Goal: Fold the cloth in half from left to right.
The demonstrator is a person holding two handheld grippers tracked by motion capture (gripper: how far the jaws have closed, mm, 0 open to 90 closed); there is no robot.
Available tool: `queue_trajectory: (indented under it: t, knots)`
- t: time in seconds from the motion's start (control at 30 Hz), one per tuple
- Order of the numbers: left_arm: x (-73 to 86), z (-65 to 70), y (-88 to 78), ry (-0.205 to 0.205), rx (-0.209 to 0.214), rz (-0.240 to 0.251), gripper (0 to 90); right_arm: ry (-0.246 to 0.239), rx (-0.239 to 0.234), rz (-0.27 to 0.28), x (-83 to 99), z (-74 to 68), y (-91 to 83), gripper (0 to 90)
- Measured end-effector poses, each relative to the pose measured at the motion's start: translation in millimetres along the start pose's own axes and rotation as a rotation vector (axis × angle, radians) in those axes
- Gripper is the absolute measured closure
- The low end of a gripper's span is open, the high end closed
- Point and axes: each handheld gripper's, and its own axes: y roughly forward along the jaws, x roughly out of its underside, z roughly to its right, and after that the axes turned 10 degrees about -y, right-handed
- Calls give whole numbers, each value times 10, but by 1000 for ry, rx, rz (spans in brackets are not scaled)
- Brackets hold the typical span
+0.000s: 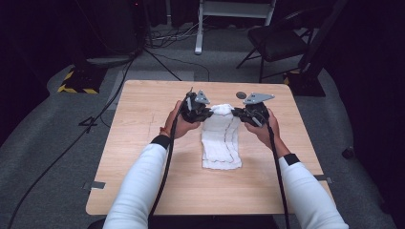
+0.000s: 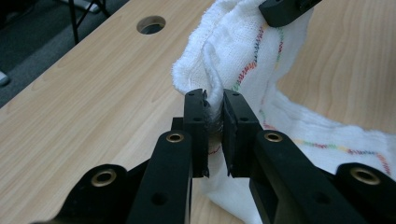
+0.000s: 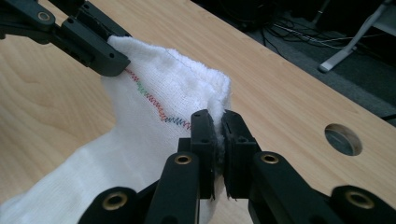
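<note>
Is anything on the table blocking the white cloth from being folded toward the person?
Nothing visible does. The left gripper and the right gripper each pinch a far corner of the white cloth, lifting that end. The rest of the cloth lies flat on the table, and the wood around it is bare.

Soft woven white cloth on smooth, matt wooden table.

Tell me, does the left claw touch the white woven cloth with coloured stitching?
Touching. The left gripper view shows the left claw pinching the white cloth's edge.
</note>
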Motion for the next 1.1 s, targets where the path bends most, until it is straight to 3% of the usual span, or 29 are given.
queue_trajectory:
  t: [0.63, 0.8, 1.1]
  knots:
    - [401, 269, -60, 32, 104, -7, 812, -14, -117, 25, 308, -292, -171, 847]
    - [493, 303, -72, 21, 121, -4, 812, -30, -149, 15, 366, -366, -185, 847]
    - [641, 393, -109, 53, 117, -37, 807, -73, -200, -1, 441, -538, -217, 847]
